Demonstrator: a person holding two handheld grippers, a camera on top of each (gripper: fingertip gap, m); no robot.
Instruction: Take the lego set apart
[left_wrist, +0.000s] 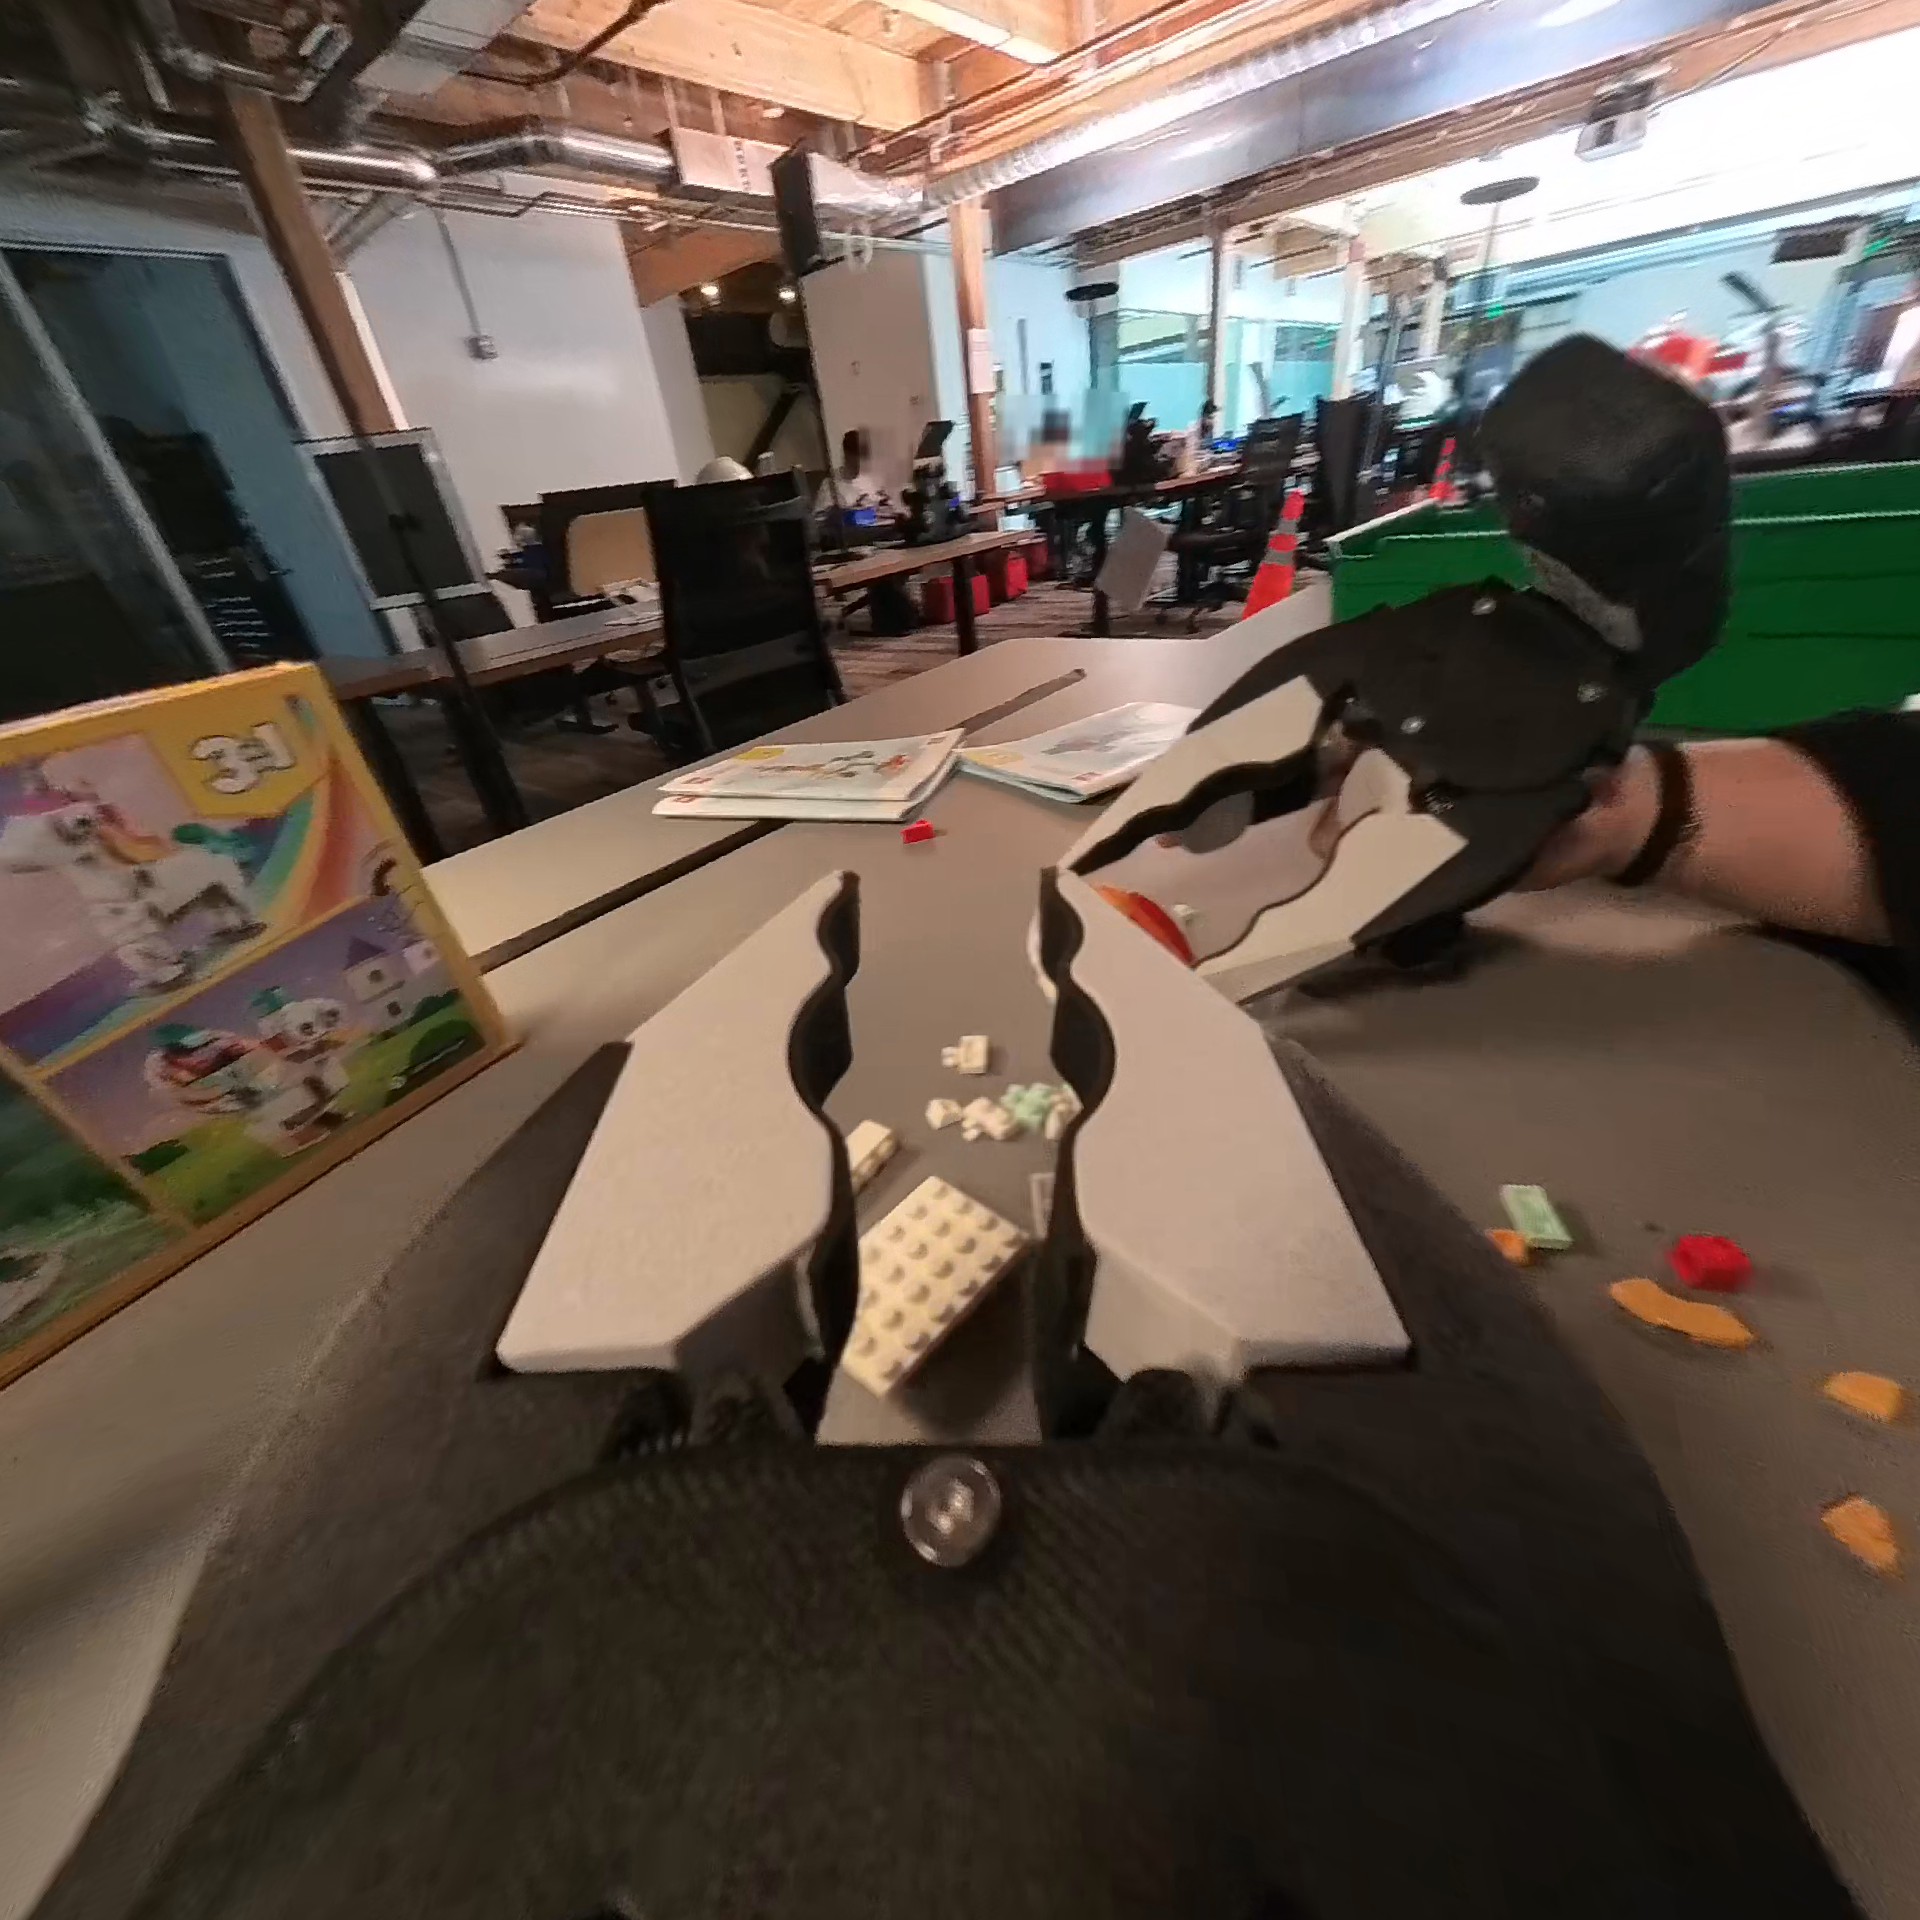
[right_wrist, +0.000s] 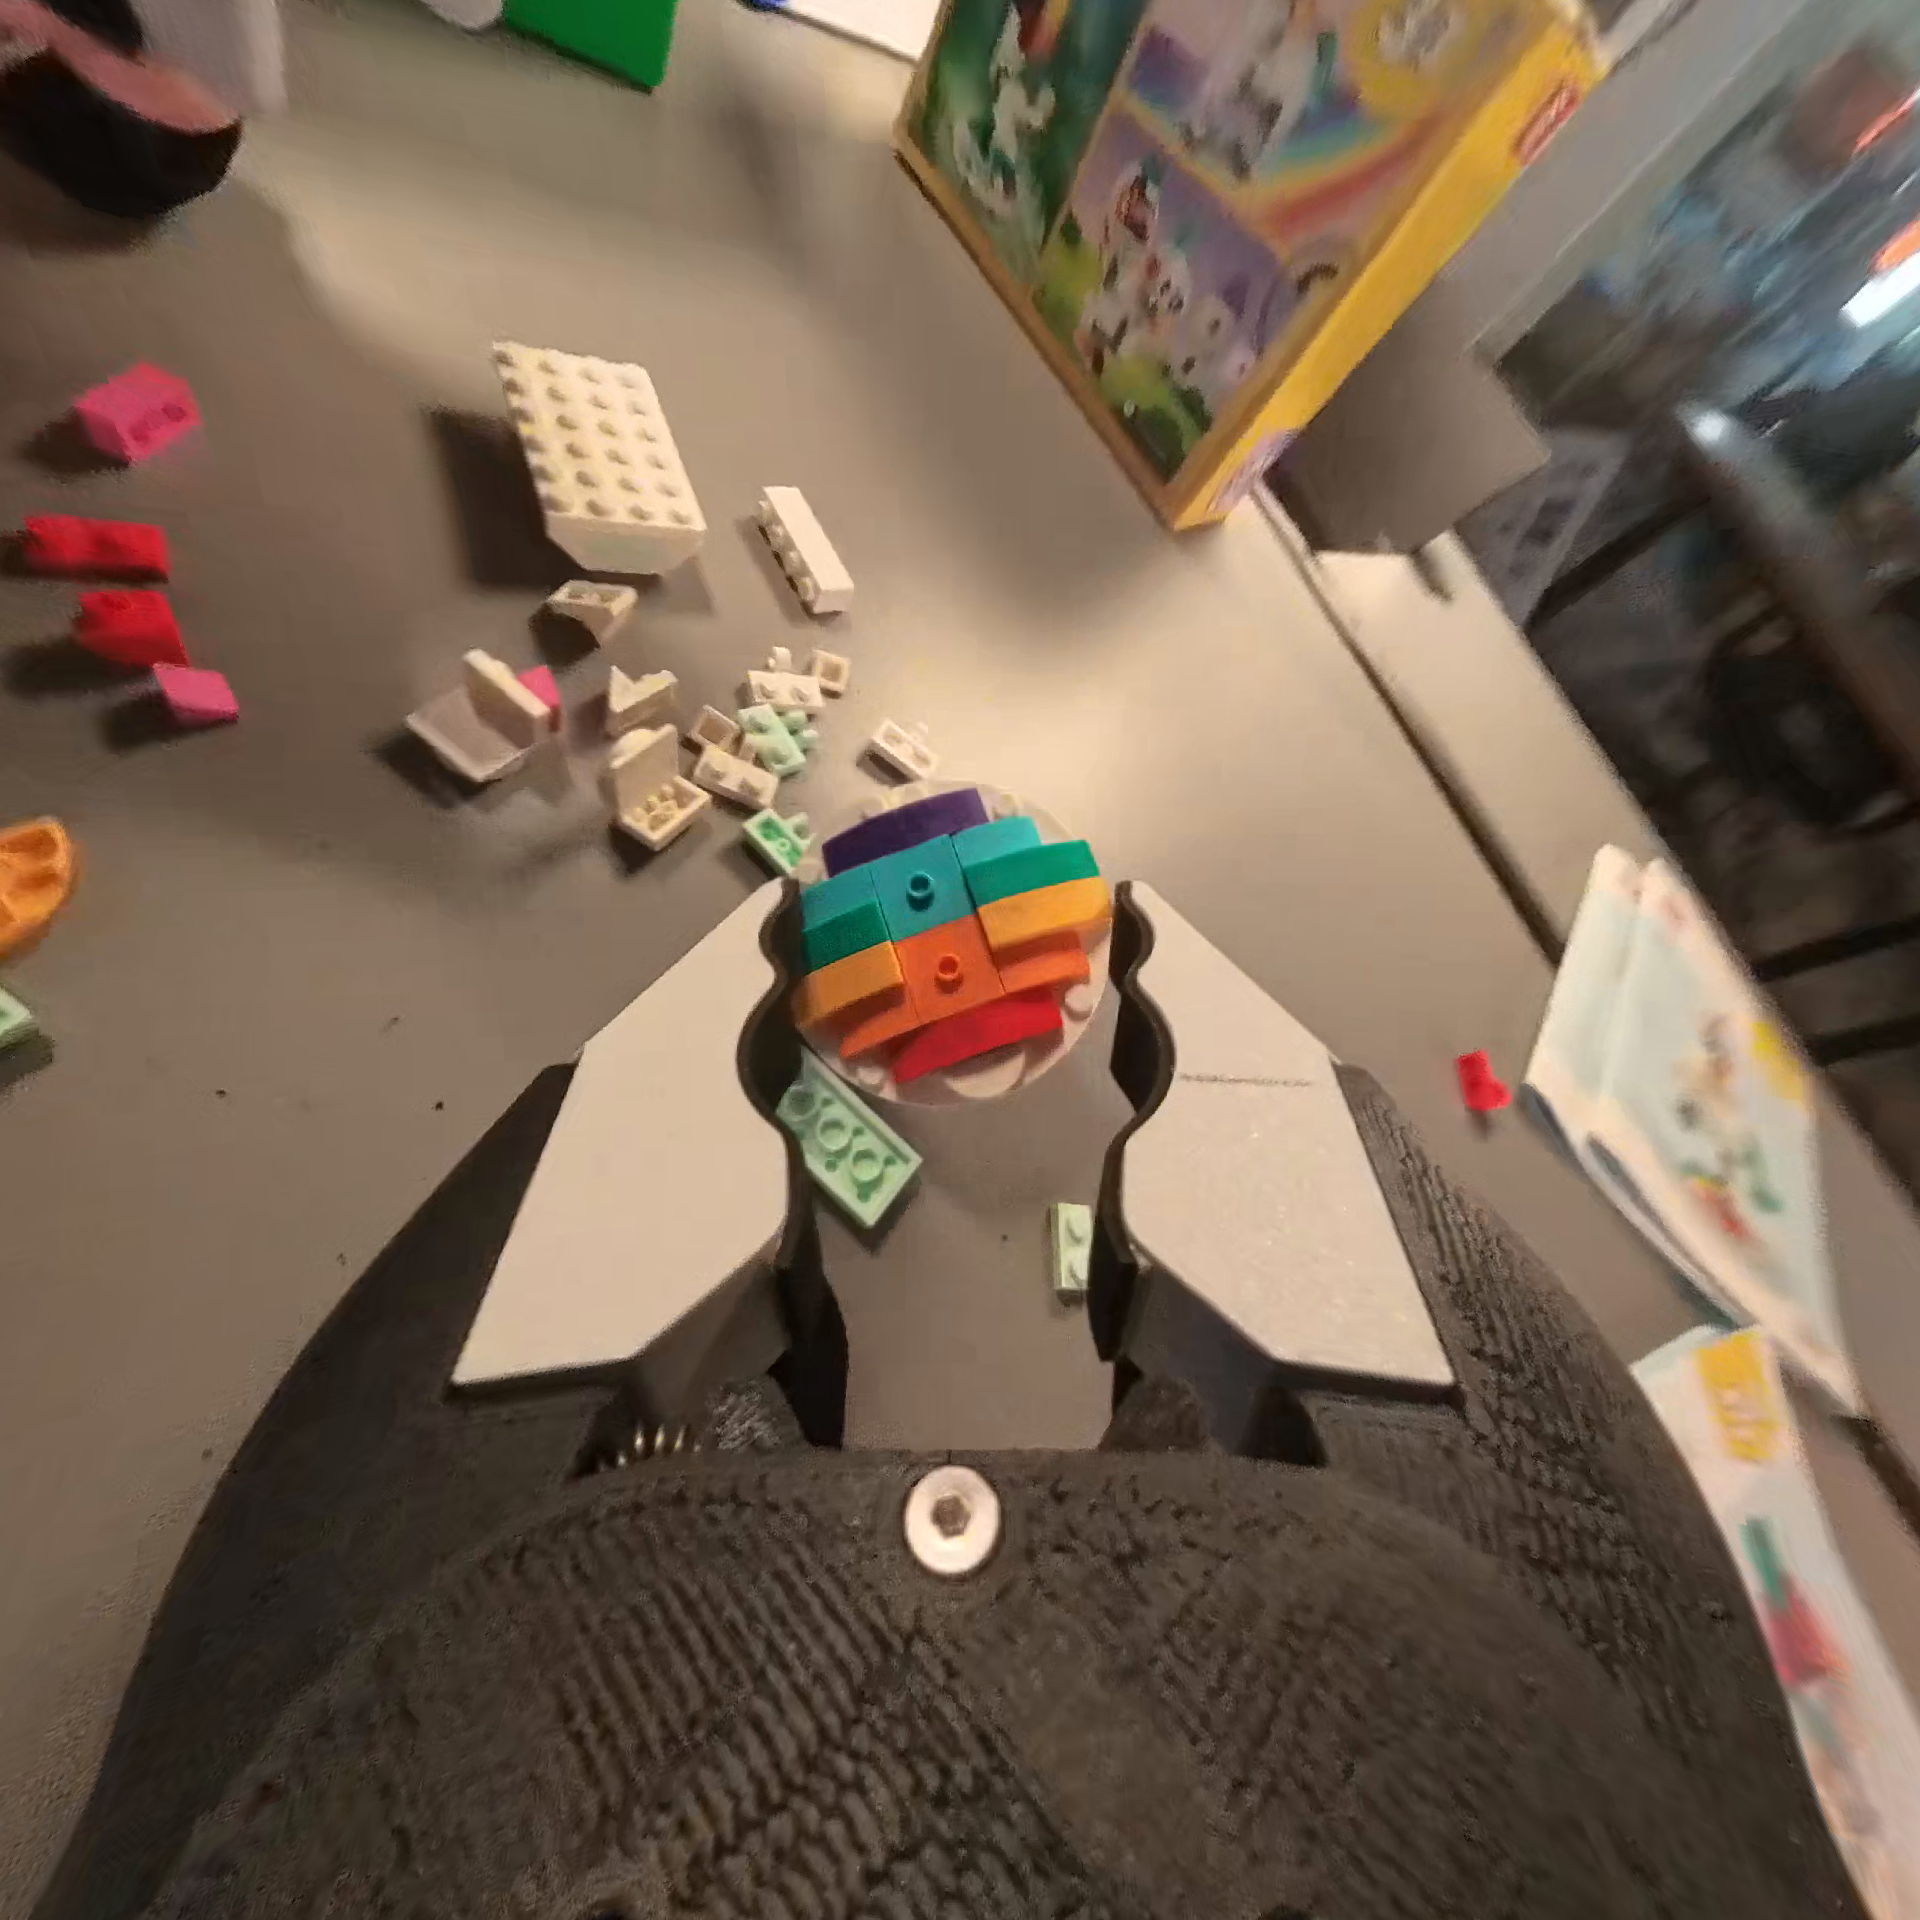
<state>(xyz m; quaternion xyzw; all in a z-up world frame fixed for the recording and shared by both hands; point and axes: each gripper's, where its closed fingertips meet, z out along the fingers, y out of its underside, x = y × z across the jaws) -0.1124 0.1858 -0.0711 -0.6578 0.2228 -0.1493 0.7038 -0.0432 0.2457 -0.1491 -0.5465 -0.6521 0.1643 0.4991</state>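
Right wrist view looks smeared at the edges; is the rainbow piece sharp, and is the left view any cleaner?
Right wrist view: the rainbow piece between the open jaws is sharp, while the box and booklets smear toward the edges. Left wrist view: the white plate is crisp, the orange pieces at right blur, and the wide lens bends the room's lines.

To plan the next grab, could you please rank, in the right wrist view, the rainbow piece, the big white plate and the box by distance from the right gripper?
1. Rainbow piece: between the right gripper's jaws.
2. Big white plate: ahead, left.
3. Box: farthest, upper right.
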